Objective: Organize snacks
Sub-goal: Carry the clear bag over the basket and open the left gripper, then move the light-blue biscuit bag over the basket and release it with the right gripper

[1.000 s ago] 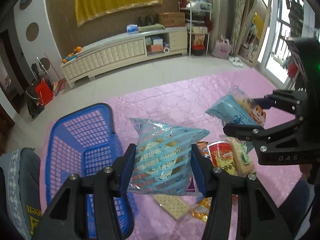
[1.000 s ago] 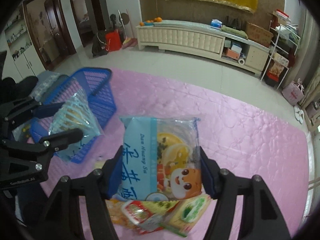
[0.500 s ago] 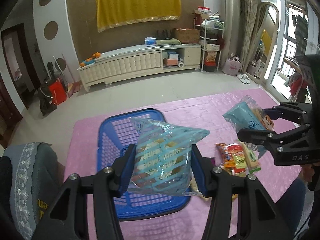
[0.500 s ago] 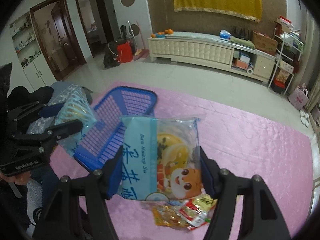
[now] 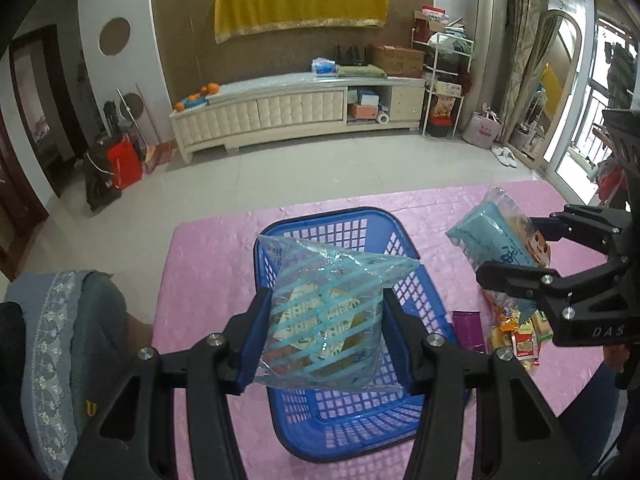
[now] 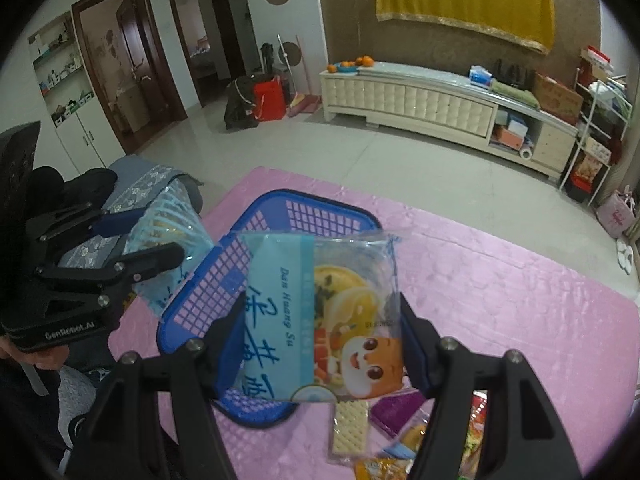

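Note:
My left gripper [image 5: 324, 336] is shut on a clear snack bag with light-blue stripes [image 5: 326, 312] and holds it above the blue plastic basket [image 5: 360, 432] on the pink cloth. My right gripper [image 6: 322, 344] is shut on a light-blue snack pack with a cartoon face [image 6: 320, 320], held just right of the basket [image 6: 264, 240]. In the left wrist view the right gripper [image 5: 516, 248] and its pack [image 5: 500, 236] hang at the basket's right. In the right wrist view the left gripper [image 6: 156, 232] and the striped bag [image 6: 168, 236] are at the basket's left.
A pile of loose snacks [image 5: 516, 332] with a purple pack [image 5: 468, 328] lies on the pink cloth [image 5: 208, 256] right of the basket; it also shows in the right wrist view [image 6: 396, 428]. A grey cushion [image 5: 60, 340] is at the left. Tiled floor and a white cabinet [image 5: 296, 112] are behind.
Both grippers have swung left with their packs. The striped bag has gone from over the cloth to above the basket, and the blue pack has come nearer the basket's right side.

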A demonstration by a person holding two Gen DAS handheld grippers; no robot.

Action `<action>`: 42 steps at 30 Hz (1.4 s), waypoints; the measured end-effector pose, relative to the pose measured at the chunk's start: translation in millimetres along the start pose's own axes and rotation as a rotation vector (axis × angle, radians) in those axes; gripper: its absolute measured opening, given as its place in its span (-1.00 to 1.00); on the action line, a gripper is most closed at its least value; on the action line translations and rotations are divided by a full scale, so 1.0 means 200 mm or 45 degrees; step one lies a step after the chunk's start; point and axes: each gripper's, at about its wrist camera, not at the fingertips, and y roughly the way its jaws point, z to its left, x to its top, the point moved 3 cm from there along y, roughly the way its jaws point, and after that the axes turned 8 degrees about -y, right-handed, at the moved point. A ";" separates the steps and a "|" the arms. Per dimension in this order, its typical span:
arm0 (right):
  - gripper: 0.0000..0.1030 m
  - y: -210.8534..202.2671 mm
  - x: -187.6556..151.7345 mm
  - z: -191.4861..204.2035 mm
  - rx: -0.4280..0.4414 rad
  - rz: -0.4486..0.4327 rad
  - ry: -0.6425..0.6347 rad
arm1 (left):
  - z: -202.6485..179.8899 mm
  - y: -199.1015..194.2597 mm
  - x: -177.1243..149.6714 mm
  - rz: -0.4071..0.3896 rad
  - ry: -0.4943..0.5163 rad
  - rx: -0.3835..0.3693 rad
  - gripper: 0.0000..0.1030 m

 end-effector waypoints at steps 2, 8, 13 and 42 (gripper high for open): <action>0.38 0.05 0.00 0.01 0.003 0.016 0.005 | 0.02 0.06 0.01 0.026 -0.014 -0.013 0.00; 0.38 0.20 0.00 0.00 0.012 0.068 0.037 | 0.08 0.23 0.04 0.080 -0.048 -0.061 0.01; 0.38 0.23 0.00 -0.07 -0.027 0.091 0.077 | 0.11 0.37 0.08 0.112 -0.056 -0.053 0.03; 0.38 0.22 0.12 0.02 0.019 0.086 0.024 | 0.25 0.16 0.04 0.065 -0.042 0.038 0.45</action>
